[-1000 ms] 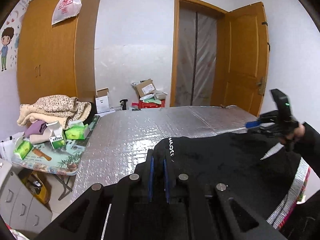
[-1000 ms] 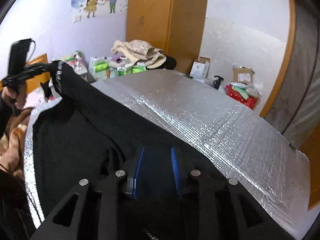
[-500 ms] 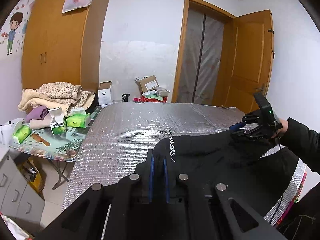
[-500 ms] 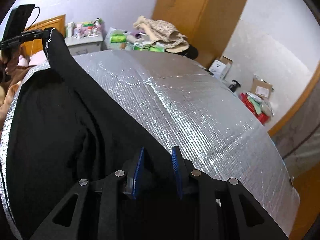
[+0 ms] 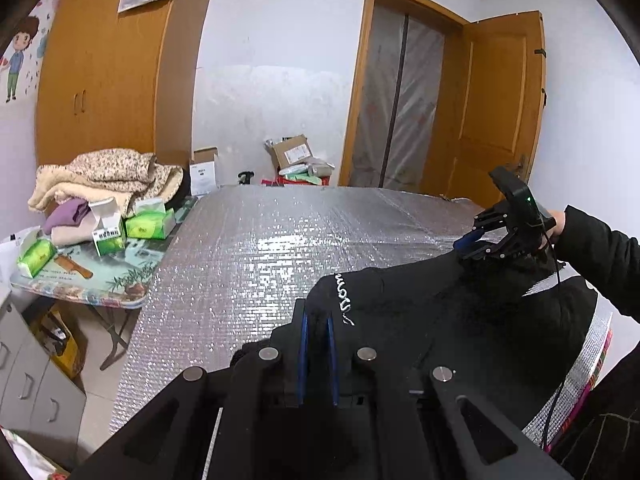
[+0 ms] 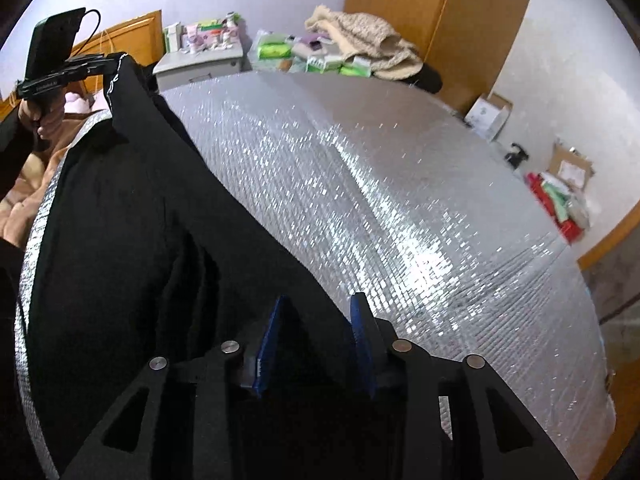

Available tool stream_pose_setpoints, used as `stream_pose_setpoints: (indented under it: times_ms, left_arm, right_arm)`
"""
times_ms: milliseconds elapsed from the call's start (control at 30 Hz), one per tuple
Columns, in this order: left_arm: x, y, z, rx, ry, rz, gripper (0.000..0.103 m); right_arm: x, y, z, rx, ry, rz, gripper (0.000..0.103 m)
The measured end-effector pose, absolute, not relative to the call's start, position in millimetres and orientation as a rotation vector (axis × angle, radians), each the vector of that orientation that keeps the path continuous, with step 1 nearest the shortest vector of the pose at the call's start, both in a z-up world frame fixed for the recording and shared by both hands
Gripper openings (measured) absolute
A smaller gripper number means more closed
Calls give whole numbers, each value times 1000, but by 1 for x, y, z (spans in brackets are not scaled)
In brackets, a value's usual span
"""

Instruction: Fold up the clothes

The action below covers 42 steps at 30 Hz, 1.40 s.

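Left gripper (image 5: 316,322) pinches black garment (image 5: 460,312) corner; right gripper (image 6: 318,308) narrow, clamping its edge over foil-covered counter (image 6: 360,184).

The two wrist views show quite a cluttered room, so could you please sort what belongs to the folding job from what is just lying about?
Belongs to the job:
black garment
left gripper, shut on it
right gripper, shut on it
silver mat

Just lying about:
blanket pile
green tissue packs
cardboard boxes
wooden comb
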<state>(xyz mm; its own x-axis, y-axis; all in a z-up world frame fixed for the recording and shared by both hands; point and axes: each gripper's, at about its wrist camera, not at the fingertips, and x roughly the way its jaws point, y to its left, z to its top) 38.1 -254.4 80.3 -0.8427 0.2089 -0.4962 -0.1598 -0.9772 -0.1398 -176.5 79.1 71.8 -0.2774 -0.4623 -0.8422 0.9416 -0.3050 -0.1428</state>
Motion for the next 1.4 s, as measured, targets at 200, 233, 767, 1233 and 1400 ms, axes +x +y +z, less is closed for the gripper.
stream_pose_setpoints:
  times_ms: [200,233,767,1233,1400]
  left_arm:
    - [34,-256,72,-807,-159,2837,9]
    - [33,-257,72,-806,-163,2839,9]
    - [43,-271,113,-596,-302,2987,9]
    - [107,-280,36,-837,-618,2963,12]
    - [125,-283,27,-850,-740,2962,16]
  right_arm:
    - [-177,75,58,966,844,-1727,34]
    - [-178,76,59,970,834,-1731,31]
    - [-94,119,160,647,658,-1971,4]
    - [31,130,93,825,508,-1889,4]
    - [37,141,81,882,425,-1942,7]
